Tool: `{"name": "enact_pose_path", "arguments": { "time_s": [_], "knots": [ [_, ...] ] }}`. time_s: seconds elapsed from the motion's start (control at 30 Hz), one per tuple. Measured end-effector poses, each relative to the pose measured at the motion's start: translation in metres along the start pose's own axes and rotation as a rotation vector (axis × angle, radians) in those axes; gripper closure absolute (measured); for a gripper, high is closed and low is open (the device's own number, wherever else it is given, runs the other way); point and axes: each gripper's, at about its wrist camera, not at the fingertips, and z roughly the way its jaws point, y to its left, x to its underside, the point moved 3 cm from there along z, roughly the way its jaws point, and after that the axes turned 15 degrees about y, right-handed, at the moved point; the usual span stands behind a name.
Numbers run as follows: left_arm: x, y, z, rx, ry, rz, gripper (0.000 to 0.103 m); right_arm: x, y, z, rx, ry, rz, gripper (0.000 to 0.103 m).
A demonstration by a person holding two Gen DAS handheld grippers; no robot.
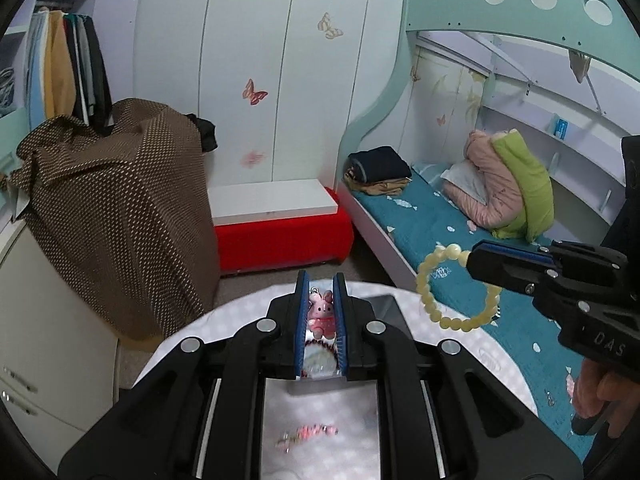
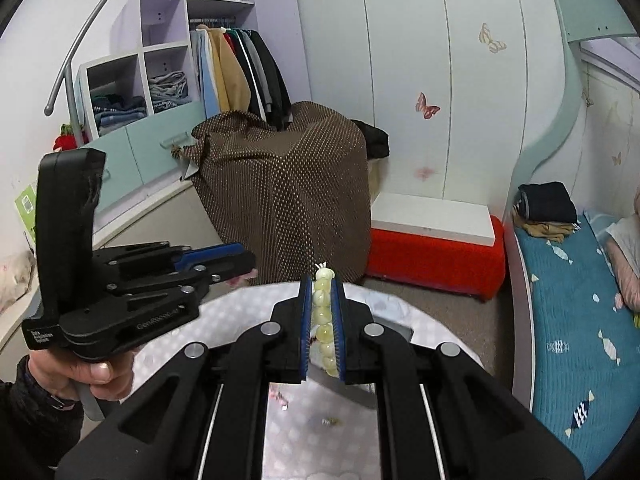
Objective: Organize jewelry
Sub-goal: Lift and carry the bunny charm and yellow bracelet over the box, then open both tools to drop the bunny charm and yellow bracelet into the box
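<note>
From the left wrist, the left hand-held gripper [image 1: 322, 318] is pinching a pink bunny charm [image 1: 321, 314] above the round white desk [image 1: 236, 312], with a dark-beaded bracelet [image 1: 319, 347] just below it and a pink chain [image 1: 308, 432] lying nearer the camera, while off to the right the pale bead bracelet [image 1: 456, 286] dangles as a full ring from the right hand-held gripper [image 1: 474, 258], out past the desk's edge over the bed [image 1: 420, 220]. Switch to the right wrist and that right hand-held gripper [image 2: 323, 320] is pressed onto the pale bead bracelet [image 2: 324, 312], beads running lengthwise along the fingers, the left hand-held gripper [image 2: 248, 266] off to its left; both pieces are held aloft, and I'd judge the left one has the shorter drop to the desk [image 2: 256, 304].

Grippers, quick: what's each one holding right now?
Left gripper: shut on the pink bunny charm.
Right gripper: shut on the pale bead bracelet.
</note>
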Motion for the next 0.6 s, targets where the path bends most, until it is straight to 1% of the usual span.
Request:
{"name": "enact_pose_path", "arguments": {
  "time_s": [0.07, 0.27, 0.4, 0.6],
  "knots": [
    [-0.012, -0.001, 0.009, 0.01, 0.011, -0.001, 0.09, -0.004, -0.004, 0.004, 0.0, 0.008, 0.001, 0.095],
    [-0.032, -0.002, 0.038, 0.018, 0.056, -0.015, 0.09, -0.008, -0.019, 0.024, -0.007, 0.048, 0.03, 0.095],
    [-0.038, -0.003, 0.059, 0.021, 0.09, -0.018, 0.09, -0.006, -0.026, 0.038, -0.013, 0.077, 0.05, 0.095],
    [-0.037, 0.0, 0.083, 0.02, 0.136, -0.022, 0.09, -0.004, -0.036, 0.061, -0.018, 0.125, 0.088, 0.095]
  ]
}}
